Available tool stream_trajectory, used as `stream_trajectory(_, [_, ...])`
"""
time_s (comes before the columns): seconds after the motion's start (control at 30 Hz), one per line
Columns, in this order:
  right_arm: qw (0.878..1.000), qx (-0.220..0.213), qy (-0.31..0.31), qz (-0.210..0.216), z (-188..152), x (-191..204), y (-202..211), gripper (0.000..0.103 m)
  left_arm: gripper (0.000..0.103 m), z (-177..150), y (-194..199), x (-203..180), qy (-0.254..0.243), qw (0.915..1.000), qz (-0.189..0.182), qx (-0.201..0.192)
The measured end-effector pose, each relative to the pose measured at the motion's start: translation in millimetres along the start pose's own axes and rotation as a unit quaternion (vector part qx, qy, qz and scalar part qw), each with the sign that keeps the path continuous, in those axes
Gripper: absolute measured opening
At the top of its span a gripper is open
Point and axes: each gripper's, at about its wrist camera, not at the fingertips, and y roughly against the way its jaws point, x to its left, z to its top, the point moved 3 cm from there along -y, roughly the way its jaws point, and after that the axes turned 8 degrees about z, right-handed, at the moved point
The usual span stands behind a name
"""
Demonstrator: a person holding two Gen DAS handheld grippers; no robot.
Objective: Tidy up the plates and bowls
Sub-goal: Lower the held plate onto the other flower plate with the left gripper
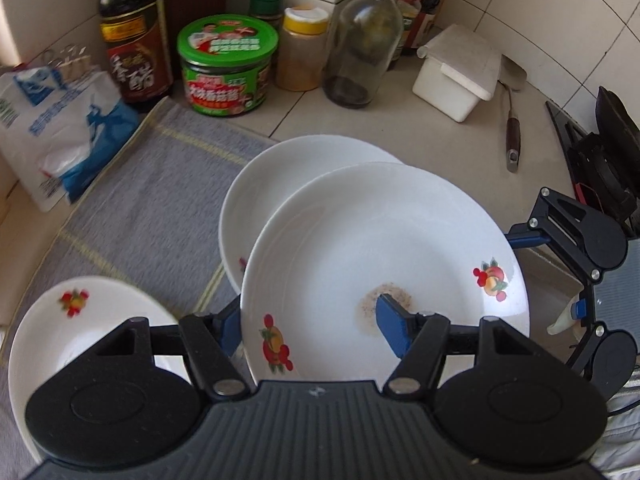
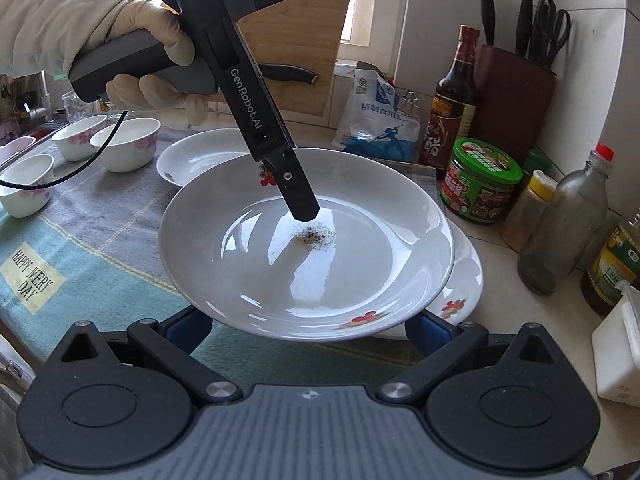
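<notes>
Above the second plate, I carry the soiled plate, left gripper clenched on its rim. Right gripper gapes beneath, grasping nothing. Next: centre, lower, release.

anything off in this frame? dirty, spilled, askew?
Yes. The white fruit-print plate clamped by the left hand-held gripper has a brownish speckled residue patch at its centre, so it looks unwashed. It is held tilted over another white plate on the grey cloth.
</notes>
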Motion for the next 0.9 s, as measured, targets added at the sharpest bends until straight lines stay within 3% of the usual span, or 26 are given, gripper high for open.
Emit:
stream_trajectory(0.3, [0.999, 0.005, -0.027, -0.019, -7, -27, 5, 0.103, 0.067, 29, -28, -6, -0.019, 0.9996, -0.021, 0.004])
stream_trajectory(0.9, [0.999, 0.015, -0.047, -0.018, -8, -40, -2, 0.103, 0.068, 41, -61, -1, -0.011, 0.9989, -0.041, 0.021])
